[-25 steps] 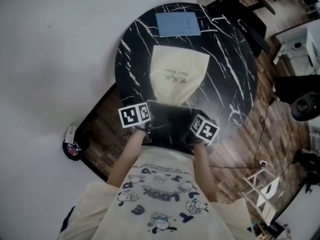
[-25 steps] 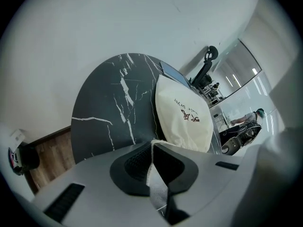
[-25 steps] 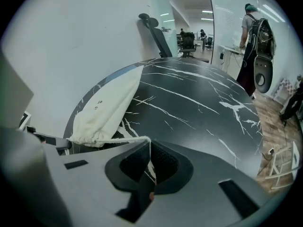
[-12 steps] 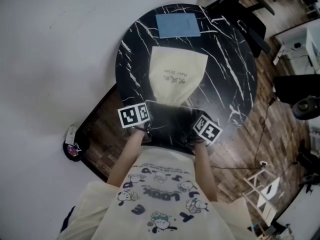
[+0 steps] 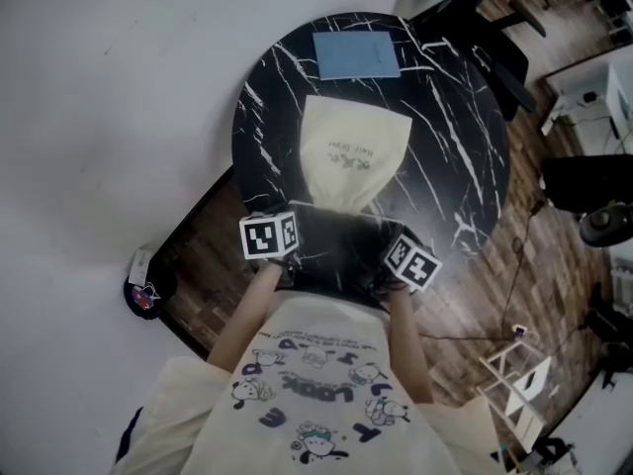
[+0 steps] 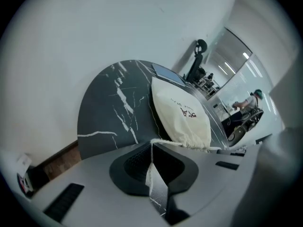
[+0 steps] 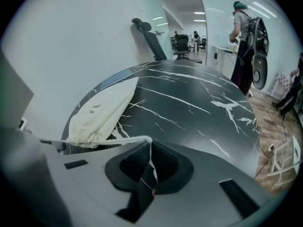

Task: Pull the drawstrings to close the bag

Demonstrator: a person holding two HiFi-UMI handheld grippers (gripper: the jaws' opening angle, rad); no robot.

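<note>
Left gripper (image 6: pixel 152 148) rolled, drawstrings (image 6: pixel 173 143) clamped taut, bag (image 5: pixel 348 156) mouth near table (image 5: pixel 455 146) edge

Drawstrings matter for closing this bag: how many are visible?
2. One drawstring runs from the bag's gathered mouth into the left gripper's shut jaws; the other into the right gripper's.

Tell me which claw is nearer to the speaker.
Right. The right claw is on the speaker's side of the bag; the left claw is on the far side.
</note>
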